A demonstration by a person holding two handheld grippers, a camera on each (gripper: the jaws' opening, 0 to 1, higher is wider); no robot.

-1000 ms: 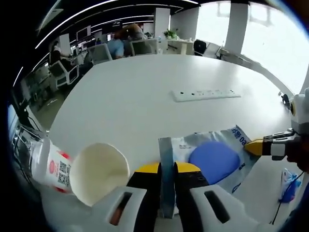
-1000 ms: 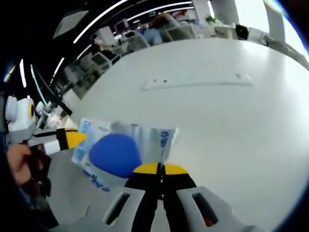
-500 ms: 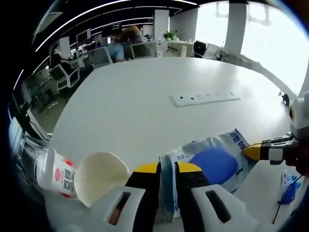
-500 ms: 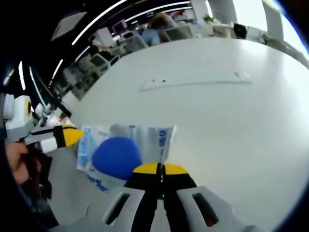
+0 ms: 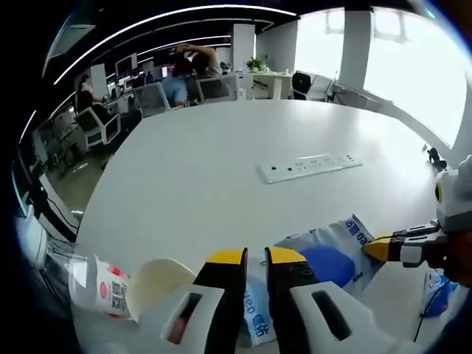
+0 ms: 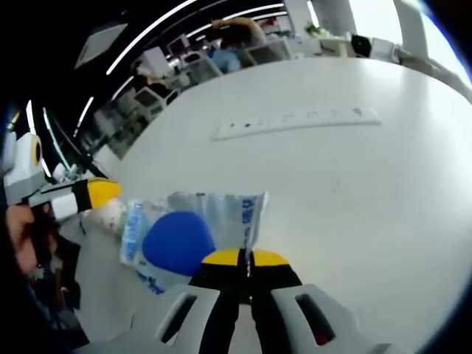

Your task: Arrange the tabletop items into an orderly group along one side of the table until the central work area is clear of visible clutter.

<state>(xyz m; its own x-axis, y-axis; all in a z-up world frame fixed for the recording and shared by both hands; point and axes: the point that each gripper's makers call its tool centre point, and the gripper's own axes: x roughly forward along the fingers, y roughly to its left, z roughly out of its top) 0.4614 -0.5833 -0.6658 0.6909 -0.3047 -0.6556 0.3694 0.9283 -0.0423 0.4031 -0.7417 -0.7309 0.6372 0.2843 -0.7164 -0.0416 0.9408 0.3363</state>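
Left gripper view: paper cup (image 5: pixel 156 284) beside clear packet (image 5: pixel 324 258).

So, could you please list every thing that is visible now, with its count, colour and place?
Table: one, white, large, under everything.
Power strip: one, white, flat on the table's middle.
Plastic bag: one, clear with blue print, blue round item inside, at the near edge.
Paper cup: one, cream, lying on its side, near left.
Bottle: one, clear with red-white label, lying beside the cup.
Office chairs: several, grey, behind the table.
Left gripper: black, yellow tips, bag between its jaws.
Right gripper: black, yellow tips, shut on the bag's edge.
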